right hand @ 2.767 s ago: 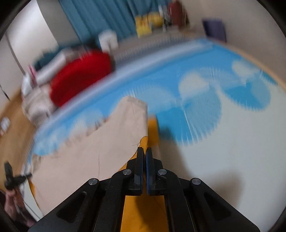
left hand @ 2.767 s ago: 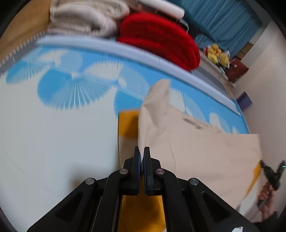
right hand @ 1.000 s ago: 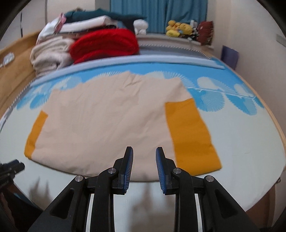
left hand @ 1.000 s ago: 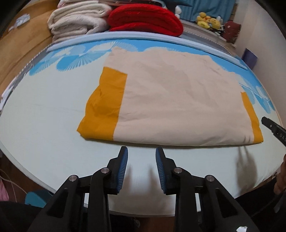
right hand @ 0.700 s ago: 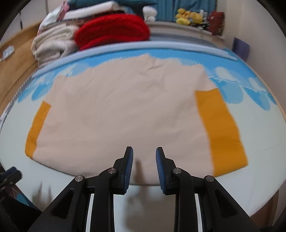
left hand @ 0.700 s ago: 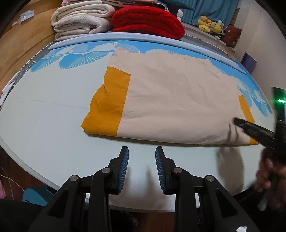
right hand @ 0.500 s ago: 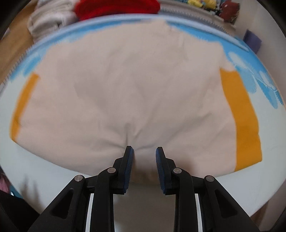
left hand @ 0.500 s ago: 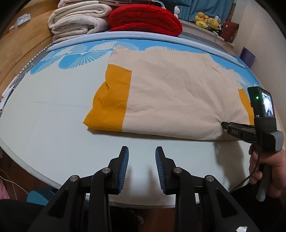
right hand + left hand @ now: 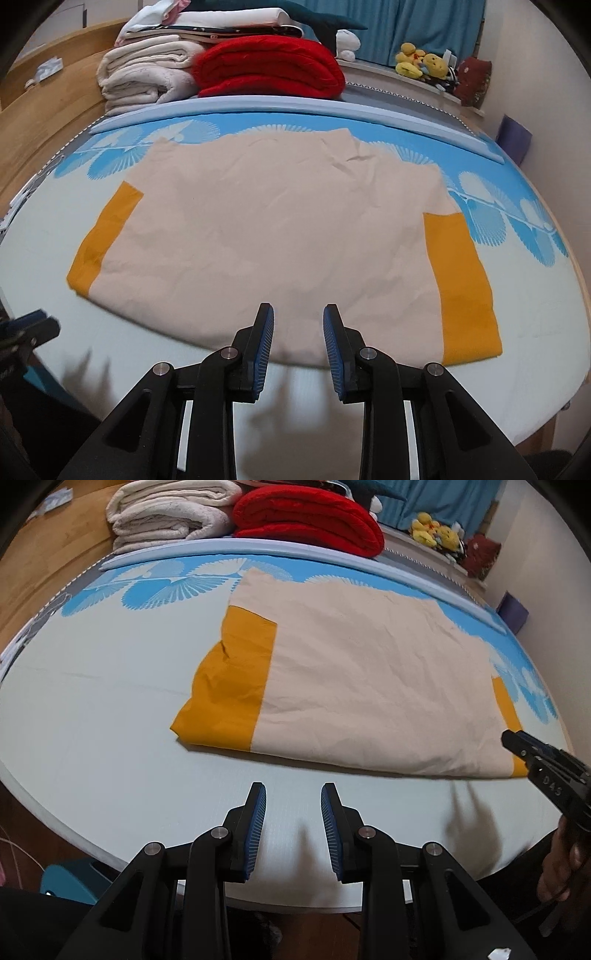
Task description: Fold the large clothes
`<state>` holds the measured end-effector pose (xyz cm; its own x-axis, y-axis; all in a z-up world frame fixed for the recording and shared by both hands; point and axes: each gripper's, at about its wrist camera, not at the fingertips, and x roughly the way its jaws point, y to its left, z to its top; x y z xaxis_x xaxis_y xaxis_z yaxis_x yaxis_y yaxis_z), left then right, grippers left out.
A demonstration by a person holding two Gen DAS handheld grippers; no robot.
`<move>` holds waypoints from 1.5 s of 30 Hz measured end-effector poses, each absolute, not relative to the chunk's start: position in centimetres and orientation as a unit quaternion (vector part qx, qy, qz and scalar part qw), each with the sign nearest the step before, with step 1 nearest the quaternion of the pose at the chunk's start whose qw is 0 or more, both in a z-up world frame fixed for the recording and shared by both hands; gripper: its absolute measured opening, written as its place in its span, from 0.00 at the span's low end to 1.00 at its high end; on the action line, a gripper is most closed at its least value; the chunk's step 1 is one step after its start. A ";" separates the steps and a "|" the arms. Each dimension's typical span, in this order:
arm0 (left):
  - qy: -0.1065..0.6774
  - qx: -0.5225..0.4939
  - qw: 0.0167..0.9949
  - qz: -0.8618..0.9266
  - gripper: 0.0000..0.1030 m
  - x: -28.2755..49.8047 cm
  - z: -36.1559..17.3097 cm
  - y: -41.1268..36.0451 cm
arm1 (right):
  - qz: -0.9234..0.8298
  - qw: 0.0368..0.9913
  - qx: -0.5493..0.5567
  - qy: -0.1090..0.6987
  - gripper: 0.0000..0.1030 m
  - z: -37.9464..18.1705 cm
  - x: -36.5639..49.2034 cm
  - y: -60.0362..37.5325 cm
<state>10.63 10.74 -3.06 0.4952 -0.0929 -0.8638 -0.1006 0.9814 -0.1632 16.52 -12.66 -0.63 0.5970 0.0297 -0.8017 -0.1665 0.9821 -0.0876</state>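
Note:
A large beige cloth [image 9: 369, 679] with orange bands at both ends lies folded flat on the bed; it also shows in the right wrist view [image 9: 273, 229]. Its left orange band [image 9: 229, 679] is slightly rumpled. My left gripper [image 9: 293, 801] is open and empty, hovering over bare sheet just short of the cloth's near edge. My right gripper [image 9: 298, 325] is open and empty over the middle of the near edge. The right gripper also shows in the left wrist view [image 9: 517, 740] at the cloth's right corner.
The bed [image 9: 535, 369] has a pale sheet with blue fan prints. A red blanket [image 9: 269, 70] and cream folded blankets [image 9: 144, 74] are stacked behind it. Plush toys [image 9: 421, 61] sit on a far ledge. A wooden headboard [image 9: 44, 122] runs along the left.
Both grippers, earlier shut on the cloth, have opened and let it go flat. The right gripper dipped onto the near edge, then pulled back. The left barely moved.

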 end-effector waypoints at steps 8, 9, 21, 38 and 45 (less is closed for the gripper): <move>0.509 -0.106 0.854 0.003 0.26 10.8 -3.6 10.1 | 0.035 0.885 -0.058 0.460 0.29 -1.3 16.1 -15.8; 0.509 -0.105 0.854 0.002 0.26 10.8 -3.6 10.0 | 0.033 0.886 -0.059 0.459 0.29 -1.3 16.0 -16.1; 0.534 -0.271 0.800 -0.024 0.21 12.0 -7.1 13.8 | 0.019 0.900 -0.022 0.435 0.29 -0.2 16.1 -17.6; 0.500 -0.473 0.725 0.022 0.49 15.6 -13.1 20.1 | 0.036 0.848 -0.027 0.528 0.33 -8.9 23.2 -13.3; 0.464 -0.493 0.735 0.036 0.50 18.5 -13.4 19.7 | 0.033 0.844 -0.011 0.535 0.34 -8.9 23.9 -13.5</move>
